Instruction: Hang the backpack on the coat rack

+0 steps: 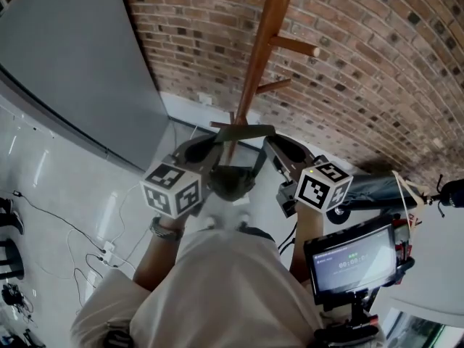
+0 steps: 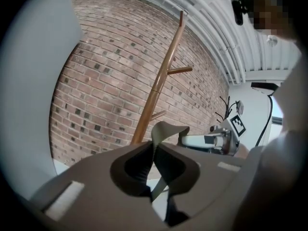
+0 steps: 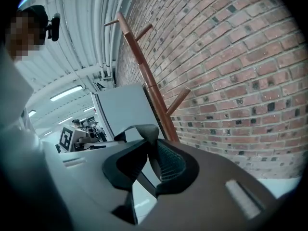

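The grey-green fabric backpack (image 1: 233,182) hangs in the air in front of the person's chest, between the two grippers and short of the rack. Its flat olive webbing strap (image 1: 245,131) runs across above it from one gripper to the other, forming a loop.

The left gripper (image 2: 154,150) has its jaws pressed together on this strap, which stands up in a fold just past the pads. The right gripper (image 3: 150,150) likewise pinches a dark band of the same strap between its ribbed pads (the band curls over the tips). Neither is spread.

Just beyond stands the tall brown wooden coat rack (image 1: 262,46), a slanting pole with short round pegs (image 1: 293,46) branching off it. Every peg in view is bare. Behind it are the red brick wall (image 1: 377,64) and a pale grey panel (image 1: 72,56).

As I judge it, the pick-up and carry are done: the bag is off the floor and held at the rack. The hanging itself is not yet done. The loop has to go over a peg and settle there, and then both grippers must let go.
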Demonstrator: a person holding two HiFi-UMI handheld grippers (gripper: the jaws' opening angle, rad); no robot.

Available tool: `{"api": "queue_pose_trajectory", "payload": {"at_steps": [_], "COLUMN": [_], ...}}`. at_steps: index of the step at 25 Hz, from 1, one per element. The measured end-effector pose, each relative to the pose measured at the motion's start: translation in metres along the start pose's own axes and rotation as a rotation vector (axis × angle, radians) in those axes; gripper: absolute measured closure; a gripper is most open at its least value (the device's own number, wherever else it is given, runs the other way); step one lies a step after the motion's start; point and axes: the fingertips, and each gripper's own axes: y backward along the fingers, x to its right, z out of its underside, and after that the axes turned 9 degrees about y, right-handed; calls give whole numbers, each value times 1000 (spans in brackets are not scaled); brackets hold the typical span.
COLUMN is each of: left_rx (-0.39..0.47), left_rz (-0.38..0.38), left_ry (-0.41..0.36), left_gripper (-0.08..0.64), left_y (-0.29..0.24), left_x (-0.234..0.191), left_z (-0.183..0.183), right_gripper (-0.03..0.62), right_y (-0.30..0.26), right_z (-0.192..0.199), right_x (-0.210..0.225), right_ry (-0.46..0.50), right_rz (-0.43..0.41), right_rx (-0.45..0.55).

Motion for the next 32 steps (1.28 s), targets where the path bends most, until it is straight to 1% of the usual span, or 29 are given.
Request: {"api": "queue_pose_trajectory", "payload": {"at_steps": [5, 11, 17, 22, 32], "left_rx": [-12, -21, -60, -79, -110], "left_rz": [-43, -96, -135, -154, -152], "left_ry": [21, 57, 77, 90, 97], "left_gripper": [552, 552, 552, 552, 552], "left_y": [-12, -18, -26, -29, -37], "left_x": [-11, -26, -36, -43, -44], "left_z": [9, 18, 35, 42, 51], "right_gripper": [534, 534, 535, 534, 534], "right_y": [-11, -24, -32, -37, -40], "right_z": [9, 19, 39, 48, 57], "right_x": [14, 21, 31, 35, 42], "right_ry": [-6, -19, -48, -55, -61], "right_rz": [-33, -86, -108, -121, -126], "right_rx": [-39, -80, -127, -153, -179]}}
